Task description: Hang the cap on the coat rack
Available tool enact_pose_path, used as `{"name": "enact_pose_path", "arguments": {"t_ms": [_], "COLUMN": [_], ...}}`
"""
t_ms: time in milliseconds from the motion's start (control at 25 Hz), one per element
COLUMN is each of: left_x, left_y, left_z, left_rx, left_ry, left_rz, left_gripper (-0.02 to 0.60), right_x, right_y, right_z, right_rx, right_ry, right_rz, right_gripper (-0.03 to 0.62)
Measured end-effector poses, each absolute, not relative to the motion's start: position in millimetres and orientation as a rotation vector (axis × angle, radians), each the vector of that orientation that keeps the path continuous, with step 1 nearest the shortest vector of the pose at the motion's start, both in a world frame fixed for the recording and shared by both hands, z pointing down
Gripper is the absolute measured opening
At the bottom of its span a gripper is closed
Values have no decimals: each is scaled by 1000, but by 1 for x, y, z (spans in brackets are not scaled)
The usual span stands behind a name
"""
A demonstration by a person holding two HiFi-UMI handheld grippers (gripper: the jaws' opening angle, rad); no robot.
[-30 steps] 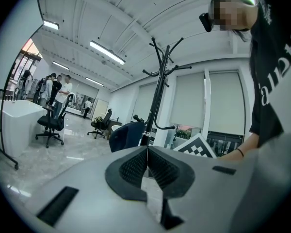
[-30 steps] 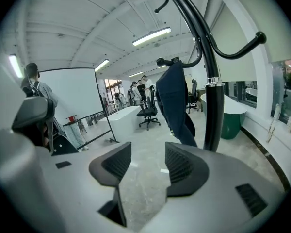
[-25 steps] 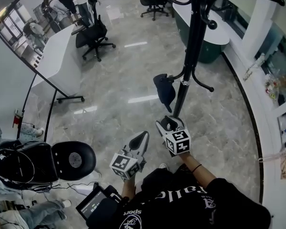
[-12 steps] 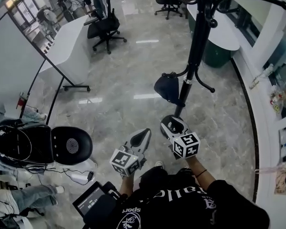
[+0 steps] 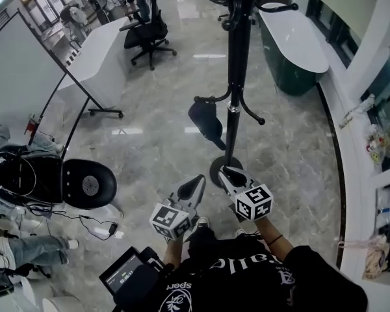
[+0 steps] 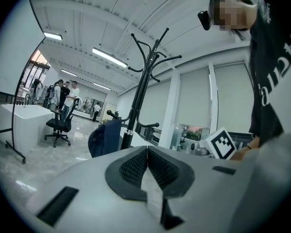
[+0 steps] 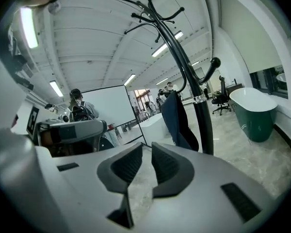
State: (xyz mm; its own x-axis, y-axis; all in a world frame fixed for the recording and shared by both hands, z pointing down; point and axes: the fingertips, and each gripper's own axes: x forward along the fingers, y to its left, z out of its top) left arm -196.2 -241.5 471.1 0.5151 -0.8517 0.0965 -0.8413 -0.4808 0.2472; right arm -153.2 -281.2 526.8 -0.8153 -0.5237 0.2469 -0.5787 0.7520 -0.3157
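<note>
Coat rack (image 5: 233, 77) dead ahead of both sets of fingers, black pole rising straight past the fingertips, and the cap (image 5: 207, 123) is on it: dark blue, hanging from a low hook on the pole's left side, beyond both grippers and touching neither. The rack's round base (image 5: 216, 166) sits on the marble floor just below the right gripper (image 5: 225, 172). Off to the left of the left gripper (image 5: 199, 179) is a black round-backed seat (image 5: 88, 184) with cables trailing beside it. Farther out beyond the fingers there's a long white surface (image 5: 94, 64) with a black office chair (image 5: 149, 34) next to it, and out to the right a white-topped green counter (image 5: 296, 44). Open floor lies between the fingers and the rack. Left fingers (image 6: 133, 166) are pressed together, ribbed pads meeting, empty. Right fingers (image 7: 166, 165) have just been closing, now only a narrow slit apart and gripping nothing, with the cap hanging ahead of them.
</note>
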Motion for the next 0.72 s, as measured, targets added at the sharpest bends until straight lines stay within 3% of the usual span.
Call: {"name": "enact_pose_path", "arguments": {"t_ms": [200, 720], "left_x": [-141, -41], "left_y": [-228, -176], "left_z": [476, 491], "left_rx": [2466, 2378], "left_ry": [-1471, -1574], "left_rz": [-65, -45], "left_gripper": [5, 5], "right_x": [-104, -17], "right_y": [-261, -208], "right_z": [527, 536], "right_rx": [786, 591], "right_ry": [-2830, -2858], "right_rz": [577, 648], "right_gripper": [43, 35]}}
